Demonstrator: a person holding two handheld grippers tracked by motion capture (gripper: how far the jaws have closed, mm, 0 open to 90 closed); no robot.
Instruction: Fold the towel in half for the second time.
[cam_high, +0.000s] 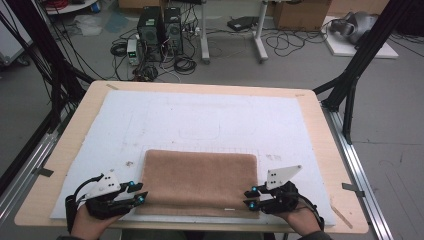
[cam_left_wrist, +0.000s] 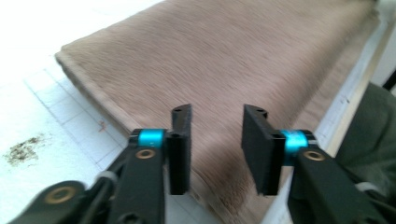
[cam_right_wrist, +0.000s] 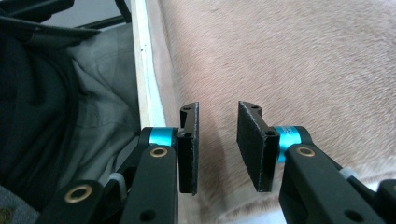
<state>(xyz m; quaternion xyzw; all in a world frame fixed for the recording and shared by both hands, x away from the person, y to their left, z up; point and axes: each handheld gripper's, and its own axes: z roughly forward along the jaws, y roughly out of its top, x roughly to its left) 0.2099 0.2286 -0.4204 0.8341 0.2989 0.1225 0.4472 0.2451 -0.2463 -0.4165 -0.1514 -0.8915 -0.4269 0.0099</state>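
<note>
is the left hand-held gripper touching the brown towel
Apart. The left gripper view shows the left hand-held gripper with open jaws empty, hovering above the brown towel.

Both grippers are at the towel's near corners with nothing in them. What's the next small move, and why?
Probably lower both and close on the near edge. The left gripper and right gripper flank the folded brown towel at its near corners, jaws parted with no cloth between them, so neither has a hold. A pinch at both corners would likely let the edge lift evenly.
</note>
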